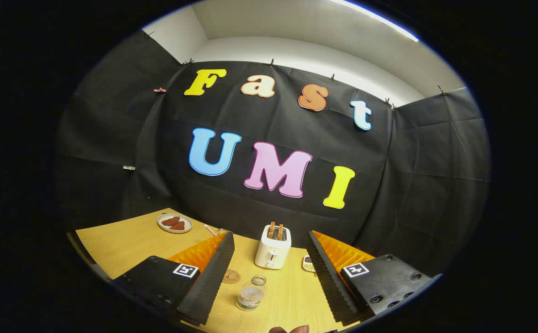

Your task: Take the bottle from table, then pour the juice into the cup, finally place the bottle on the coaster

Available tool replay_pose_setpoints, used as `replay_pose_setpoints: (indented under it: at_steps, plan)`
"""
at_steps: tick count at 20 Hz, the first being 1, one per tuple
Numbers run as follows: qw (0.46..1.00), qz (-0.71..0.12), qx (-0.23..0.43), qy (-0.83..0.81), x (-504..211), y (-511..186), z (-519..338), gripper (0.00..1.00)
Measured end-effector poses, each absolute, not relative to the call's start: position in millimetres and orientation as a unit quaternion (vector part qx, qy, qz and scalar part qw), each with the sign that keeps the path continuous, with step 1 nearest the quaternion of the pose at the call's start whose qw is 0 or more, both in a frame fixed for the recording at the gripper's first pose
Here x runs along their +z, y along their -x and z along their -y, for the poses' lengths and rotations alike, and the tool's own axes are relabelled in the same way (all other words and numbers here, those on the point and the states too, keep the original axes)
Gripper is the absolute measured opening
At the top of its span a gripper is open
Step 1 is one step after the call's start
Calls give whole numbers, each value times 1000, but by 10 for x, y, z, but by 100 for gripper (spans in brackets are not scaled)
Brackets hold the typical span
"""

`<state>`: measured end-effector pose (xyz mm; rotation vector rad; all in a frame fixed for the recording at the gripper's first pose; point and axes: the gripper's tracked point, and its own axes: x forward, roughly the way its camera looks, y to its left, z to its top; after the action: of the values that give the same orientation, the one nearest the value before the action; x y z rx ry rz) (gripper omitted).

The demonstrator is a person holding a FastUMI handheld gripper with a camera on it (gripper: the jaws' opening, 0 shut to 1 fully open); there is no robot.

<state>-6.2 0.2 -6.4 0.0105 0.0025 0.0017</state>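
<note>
Light comes from above: a bright ceiling strip (380, 21) glares almost white and washes the pale upper wall (296, 55). The black cloth backdrop (435, 152) soaks up light and reads dim, its creases faint. The wooden table (120, 240) is evenly lit with soft, short shadows. Fisheye distortion bends straight lines strongly toward the rim, where detail darkens and seems slightly soft. The centre stays sharp.
</note>
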Motion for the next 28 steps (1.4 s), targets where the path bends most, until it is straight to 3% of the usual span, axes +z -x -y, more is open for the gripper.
replay_pose_setpoints:
  at_steps: [13, 28]
  plan:
    - [999, -7, 31, -35, -483, 177, -86, 97]
    - [993, -53, 66, -83, -2319, -104, -427, 97]
